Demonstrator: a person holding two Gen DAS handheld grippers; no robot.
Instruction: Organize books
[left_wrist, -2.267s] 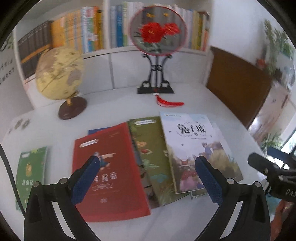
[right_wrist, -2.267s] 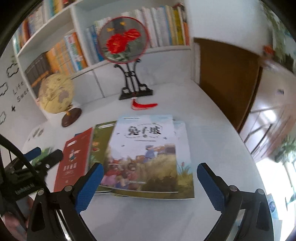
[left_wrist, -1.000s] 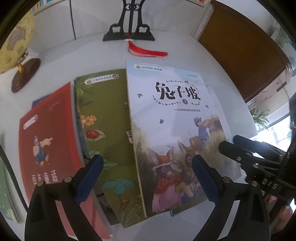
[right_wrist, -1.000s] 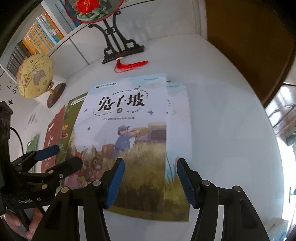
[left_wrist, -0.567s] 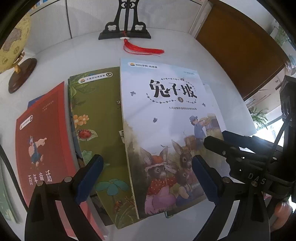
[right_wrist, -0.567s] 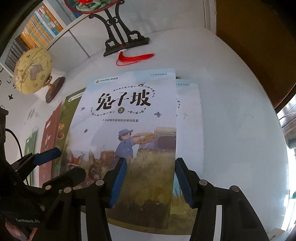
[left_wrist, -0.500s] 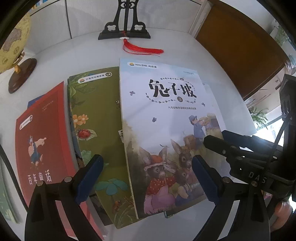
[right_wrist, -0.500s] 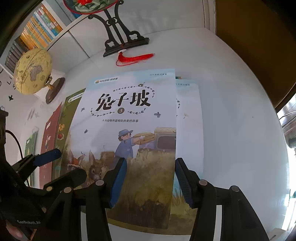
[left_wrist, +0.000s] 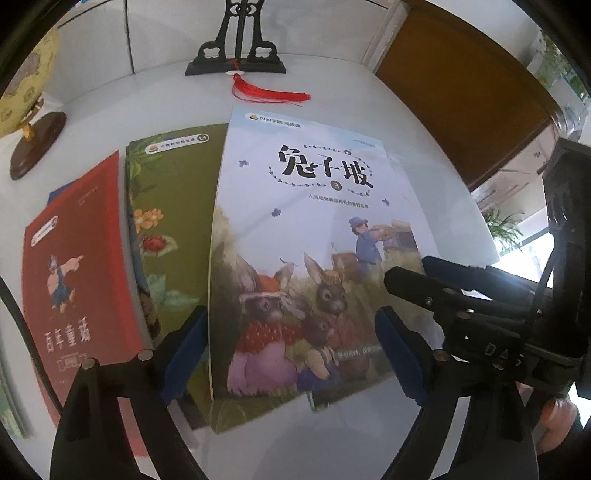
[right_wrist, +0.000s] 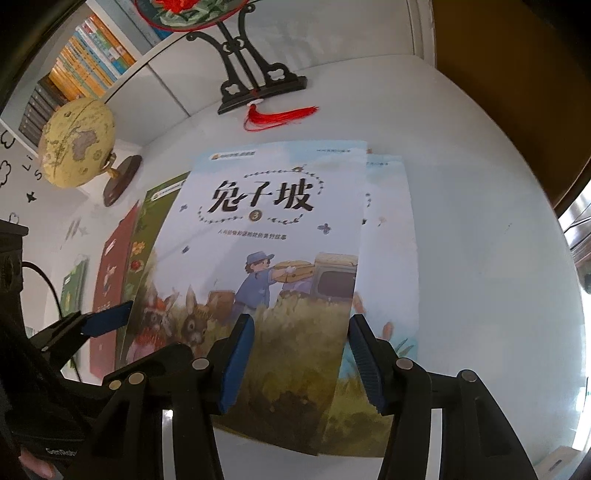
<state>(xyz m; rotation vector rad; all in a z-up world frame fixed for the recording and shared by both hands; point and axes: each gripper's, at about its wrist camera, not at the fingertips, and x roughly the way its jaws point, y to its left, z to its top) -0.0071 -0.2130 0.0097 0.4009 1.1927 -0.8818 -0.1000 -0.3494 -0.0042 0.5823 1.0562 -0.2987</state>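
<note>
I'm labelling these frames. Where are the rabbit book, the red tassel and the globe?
rabbit book (right_wrist: 266, 236), right wrist view, on its pale upper cover below the title.
red tassel (left_wrist: 271, 94), left wrist view, on its threads.
globe (right_wrist: 75, 144), right wrist view, on its yellow sphere.

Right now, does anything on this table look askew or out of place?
Yes. The books lie in a loose, fanned overlap rather than a squared stack: the rabbit book sits on top, covering part of the green book, which overlaps the red book. Another similar book pokes out beneath its right edge. Nothing looks damaged.
</note>
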